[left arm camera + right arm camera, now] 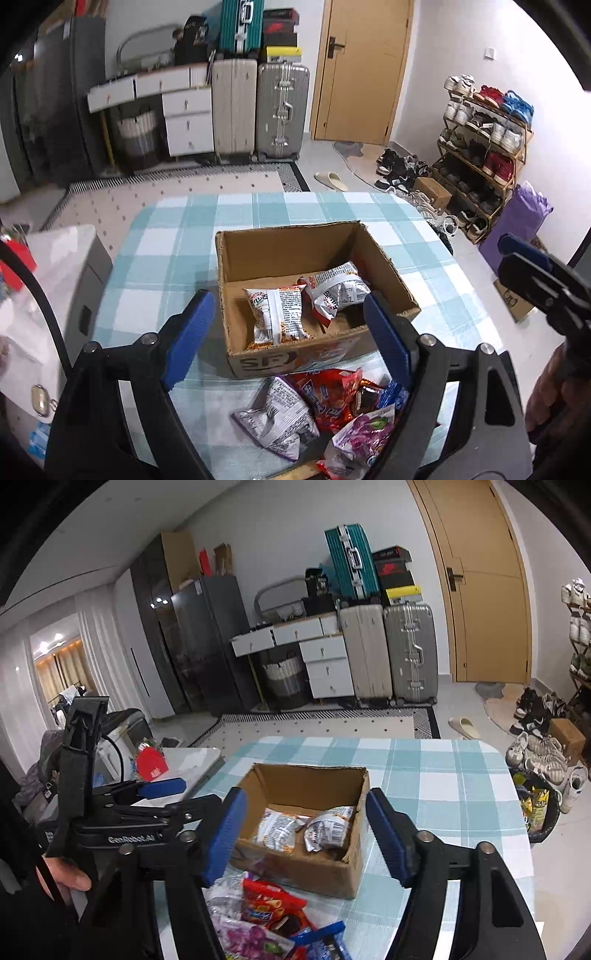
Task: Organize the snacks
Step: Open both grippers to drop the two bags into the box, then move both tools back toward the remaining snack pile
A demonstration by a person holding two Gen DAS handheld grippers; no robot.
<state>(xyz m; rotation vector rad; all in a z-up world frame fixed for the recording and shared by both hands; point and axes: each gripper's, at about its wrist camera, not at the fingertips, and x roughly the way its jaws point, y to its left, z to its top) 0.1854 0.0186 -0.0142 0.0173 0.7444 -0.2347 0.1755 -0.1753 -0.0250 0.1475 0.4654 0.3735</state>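
An open cardboard box (258, 251) stands on the plaid tablecloth. Two white-and-orange snack packets lie inside, one at the front left (277, 314) and one crumpled to its right (338, 291). A pile of loose snacks (332, 410) lies in front of the box: a white-purple bag, a red bag, a purple bag and small dark packs. My left gripper (286, 306) hovers over the box's near side, open, with nothing between its fingers. My right gripper (304, 801) is also open and empty above the box (314, 867) and the pile (266, 912). Each gripper shows at the edge of the other's view.
The teal plaid cloth (166, 240) covers the table. A white side table (62, 258) with red items stands to the left. On the floor are a rug, suitcases (280, 110), drawers, a shoe rack (484, 147) and a dark bin (539, 812) beside the table's right edge.
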